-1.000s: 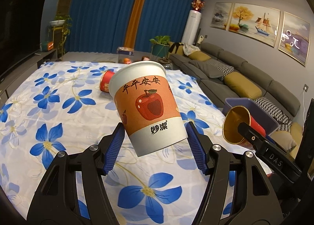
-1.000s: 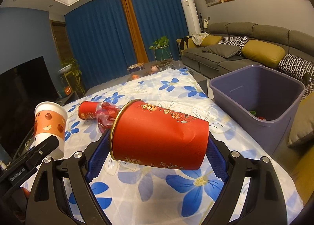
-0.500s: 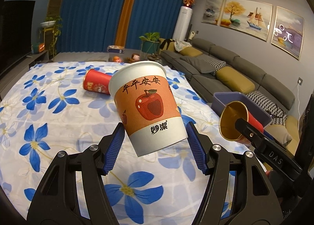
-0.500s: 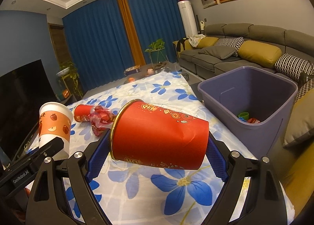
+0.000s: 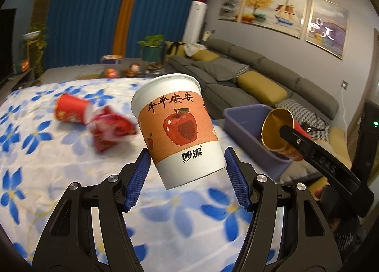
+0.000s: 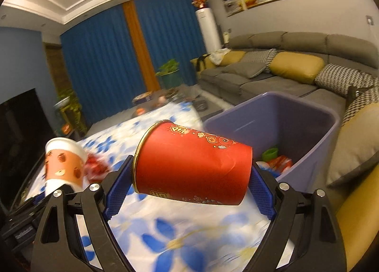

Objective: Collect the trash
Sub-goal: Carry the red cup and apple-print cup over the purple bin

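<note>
My left gripper (image 5: 187, 172) is shut on a white and orange paper cup with an apple print (image 5: 177, 127), held upright above the floral table. My right gripper (image 6: 189, 182) is shut on a red paper cup with a gold rim (image 6: 191, 165), held on its side near the purple bin (image 6: 305, 115). The red cup also shows in the left wrist view (image 5: 279, 137), over the bin's near end (image 5: 239, 120). The apple cup shows at the left of the right wrist view (image 6: 65, 160). Another red cup (image 5: 71, 111) and a crumpled red wrapper (image 5: 109, 129) lie on the table.
The bin holds a green item (image 6: 270, 153) and red wrappers (image 6: 279, 161). A grey sofa with yellow cushions (image 6: 296, 68) runs behind the bin. The floral tablecloth (image 5: 35, 153) covers the table. A dark TV (image 6: 16, 129) stands at the left.
Both grippers have moved right toward the purple bin with their cups. The bin looks closer and its contents show more. The red cup and wrapper on the table have slid left in view.
</note>
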`<state>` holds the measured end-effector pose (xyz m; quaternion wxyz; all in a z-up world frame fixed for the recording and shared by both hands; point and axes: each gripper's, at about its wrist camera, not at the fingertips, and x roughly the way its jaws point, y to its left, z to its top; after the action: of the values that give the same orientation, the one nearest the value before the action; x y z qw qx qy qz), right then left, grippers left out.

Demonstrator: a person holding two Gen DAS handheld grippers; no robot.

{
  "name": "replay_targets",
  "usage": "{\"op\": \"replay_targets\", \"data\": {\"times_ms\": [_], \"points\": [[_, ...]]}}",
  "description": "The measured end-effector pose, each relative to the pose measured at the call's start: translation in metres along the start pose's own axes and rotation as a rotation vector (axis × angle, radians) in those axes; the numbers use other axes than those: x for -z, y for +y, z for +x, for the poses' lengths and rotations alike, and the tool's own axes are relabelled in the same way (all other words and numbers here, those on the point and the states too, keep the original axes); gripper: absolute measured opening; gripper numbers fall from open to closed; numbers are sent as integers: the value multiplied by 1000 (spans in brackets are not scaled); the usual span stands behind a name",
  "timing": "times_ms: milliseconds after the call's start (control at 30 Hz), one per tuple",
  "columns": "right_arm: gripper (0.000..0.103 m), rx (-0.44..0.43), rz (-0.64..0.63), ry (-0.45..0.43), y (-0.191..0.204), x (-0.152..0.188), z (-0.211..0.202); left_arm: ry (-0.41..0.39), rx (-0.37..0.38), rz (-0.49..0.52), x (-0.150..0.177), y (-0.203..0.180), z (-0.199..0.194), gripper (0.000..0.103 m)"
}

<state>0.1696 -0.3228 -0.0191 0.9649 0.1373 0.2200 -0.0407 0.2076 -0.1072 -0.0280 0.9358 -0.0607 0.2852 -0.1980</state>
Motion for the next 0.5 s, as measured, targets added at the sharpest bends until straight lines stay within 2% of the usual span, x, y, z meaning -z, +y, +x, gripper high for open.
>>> {"op": "replay_targets", "data": {"times_ms": [267, 500], "points": [[86, 100, 55, -29, -56, -25, 17, 16, 128, 43, -26, -47, 49, 63], [86, 132, 91, -19, -87, -33, 35, 71, 253, 50, -34, -81, 98, 63]]}}
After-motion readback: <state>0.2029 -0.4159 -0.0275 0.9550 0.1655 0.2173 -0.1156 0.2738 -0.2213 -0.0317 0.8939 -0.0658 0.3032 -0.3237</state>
